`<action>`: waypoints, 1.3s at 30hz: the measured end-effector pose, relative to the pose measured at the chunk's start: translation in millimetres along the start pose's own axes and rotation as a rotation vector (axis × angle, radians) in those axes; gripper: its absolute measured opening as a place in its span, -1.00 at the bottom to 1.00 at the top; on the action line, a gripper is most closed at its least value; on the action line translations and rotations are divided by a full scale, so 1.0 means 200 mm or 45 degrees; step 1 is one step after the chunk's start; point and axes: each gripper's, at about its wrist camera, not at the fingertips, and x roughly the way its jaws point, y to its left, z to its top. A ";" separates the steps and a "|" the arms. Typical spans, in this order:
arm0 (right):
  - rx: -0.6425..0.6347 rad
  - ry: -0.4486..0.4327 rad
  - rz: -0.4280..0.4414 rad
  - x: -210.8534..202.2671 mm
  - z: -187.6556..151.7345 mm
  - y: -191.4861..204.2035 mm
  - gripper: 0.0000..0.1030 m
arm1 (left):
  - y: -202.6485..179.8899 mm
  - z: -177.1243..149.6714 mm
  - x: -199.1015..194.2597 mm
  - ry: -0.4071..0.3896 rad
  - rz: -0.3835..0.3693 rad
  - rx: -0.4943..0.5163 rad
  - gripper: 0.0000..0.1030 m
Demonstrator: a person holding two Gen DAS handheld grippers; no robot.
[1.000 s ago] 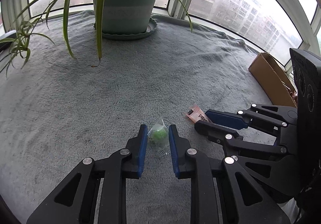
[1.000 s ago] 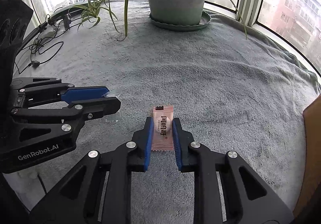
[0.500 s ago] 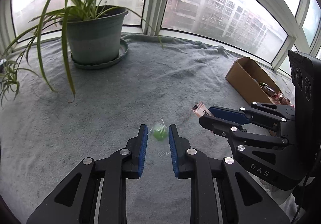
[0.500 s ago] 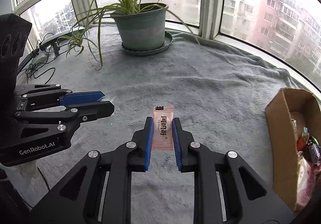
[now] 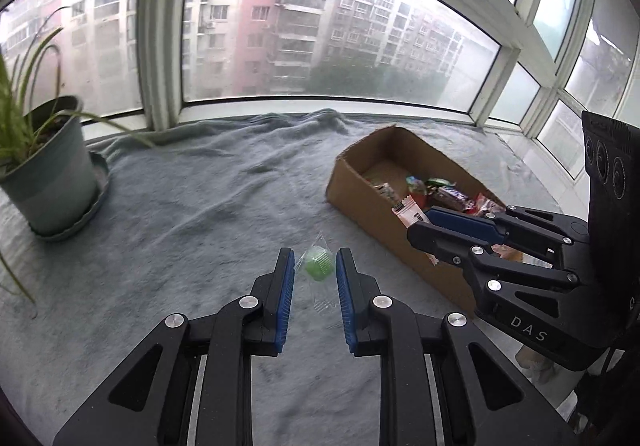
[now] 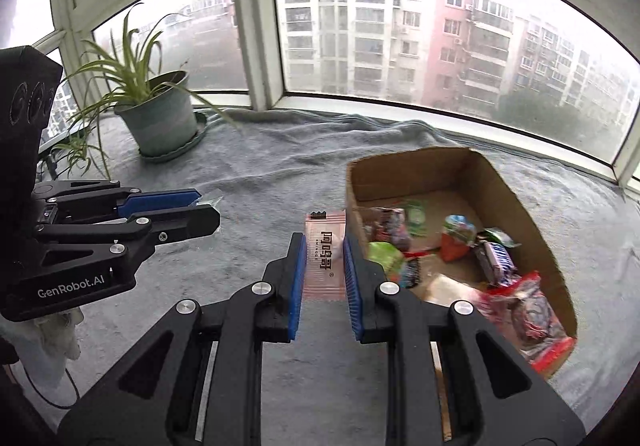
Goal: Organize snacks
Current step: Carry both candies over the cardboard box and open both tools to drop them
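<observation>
Both grippers now raised off the grey blanket [image 5: 208, 206] and swung toward the cardboard box [image 6: 516, 202], which a second ago sat only at the edge of view. Plant pot [image 5: 48, 182] slid away to the far left. Meaning for the task, as a judgement: pick-up finished, carry under way, drop into the box next.

Left gripper [image 5: 315, 270]: jaws narrow, pinching a small green candy in clear wrap [image 5: 318, 266], held above the blanket, short of the box.

Right gripper [image 6: 324, 258]: jaws narrow, clamped on a flat pink snack packet [image 6: 325, 246] with dark print, held just at the near left wall of the box, not yet over the opening.

Inside the box: a jumble of wrapped snacks [image 6: 492, 254], red, green and blue, mostly toward the near end, bare cardboard at the far end.

In the way: the box wall directly ahead of the pink packet, needing clearance. Right gripper between the green candy and the box, so likely a wait or a path around. Cables and a cloth low on the left.
</observation>
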 end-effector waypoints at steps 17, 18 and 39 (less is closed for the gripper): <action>0.180 0.001 -0.191 -0.05 -0.05 -0.51 -0.62 | -0.46 0.25 0.35 0.041 -0.162 0.160 -0.62; 0.183 0.004 -0.189 -0.05 -0.05 -0.52 -0.62 | -0.48 0.26 0.36 0.040 -0.162 0.166 -0.62; 0.214 -0.059 -0.200 -0.20 -0.07 -0.47 -0.43 | -0.55 0.30 0.27 -0.003 -0.143 0.182 -0.42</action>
